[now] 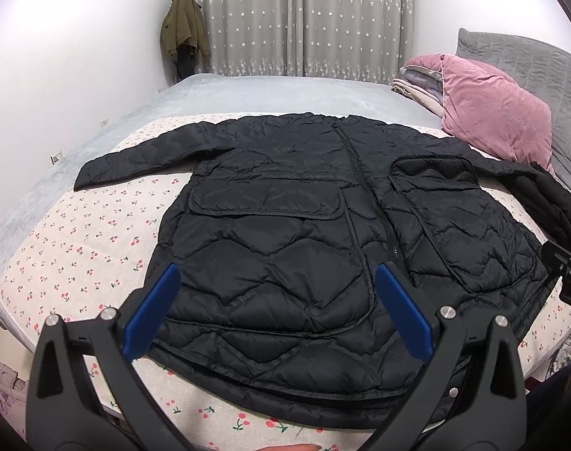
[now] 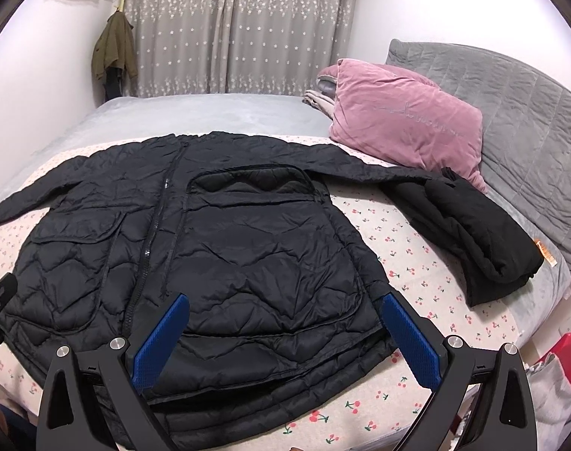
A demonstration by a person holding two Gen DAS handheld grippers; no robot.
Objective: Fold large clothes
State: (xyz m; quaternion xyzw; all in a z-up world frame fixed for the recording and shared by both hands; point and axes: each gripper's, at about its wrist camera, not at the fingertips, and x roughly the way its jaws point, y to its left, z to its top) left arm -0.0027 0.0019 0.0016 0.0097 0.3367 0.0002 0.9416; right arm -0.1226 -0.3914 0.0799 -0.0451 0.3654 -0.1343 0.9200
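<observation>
Left wrist view first: the black quilted puffer coat [image 1: 285, 233] is lying flat, front up and zipped, on the bed's cherry-print sheet [image 1: 79, 233], sleeves out to both sides. The left tool [image 1: 274, 289] hangs over the hem with its blue pads spread wide, holding nothing.

Right wrist view: same deal, the right tool [image 2: 285, 319] is spread open over the hem corner, empty. A second black garment [image 2: 473, 233] sits bunched up near the pink velvet pillow [image 2: 405, 120], and the coat's sleeve runs right up to it.

My worry: that slick puffy fabric could slip out of a shallow pinch, or a tool grabs only the top layer so the fold goes lopsided.

Writing: an orange tag on the bunched garment and script on the pillow, both unreadable.
</observation>
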